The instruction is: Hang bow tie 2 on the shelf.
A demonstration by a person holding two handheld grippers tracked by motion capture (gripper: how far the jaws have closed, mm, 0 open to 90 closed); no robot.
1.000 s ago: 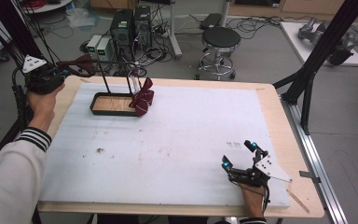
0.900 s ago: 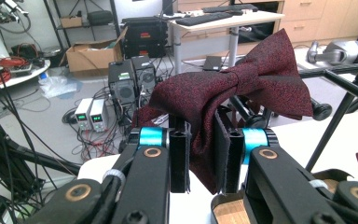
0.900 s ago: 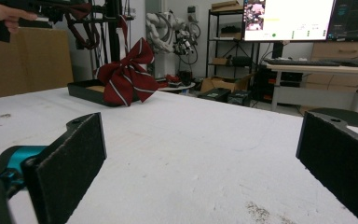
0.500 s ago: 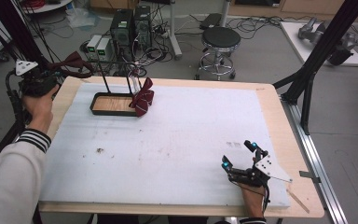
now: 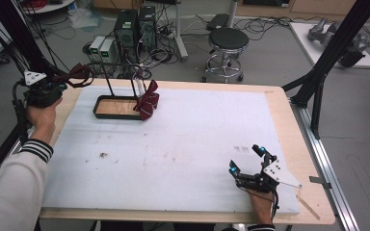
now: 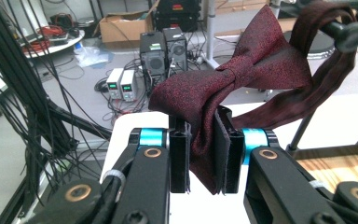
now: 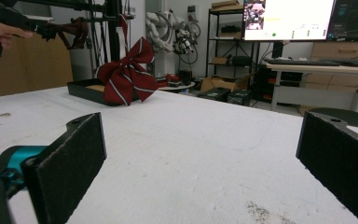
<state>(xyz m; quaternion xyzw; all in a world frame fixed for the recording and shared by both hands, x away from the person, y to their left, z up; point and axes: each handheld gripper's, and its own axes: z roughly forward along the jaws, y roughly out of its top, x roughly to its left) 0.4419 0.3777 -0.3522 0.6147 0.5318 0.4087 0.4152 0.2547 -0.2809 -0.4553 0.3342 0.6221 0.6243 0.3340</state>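
Left tongs (image 6: 204, 154) clenched on dark-red bow tie (image 6: 242, 77), strap looped over rack bar (image 6: 347, 32); could snag. Right tongs (image 5: 248, 161) released.

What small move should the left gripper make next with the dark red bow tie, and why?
Probably ease it slightly back from the rack. The left gripper is shut on the dark red bow tie, whose strap still loops over the rack's black bar end. The striped bow already hangs by the tray; the right gripper rests open.
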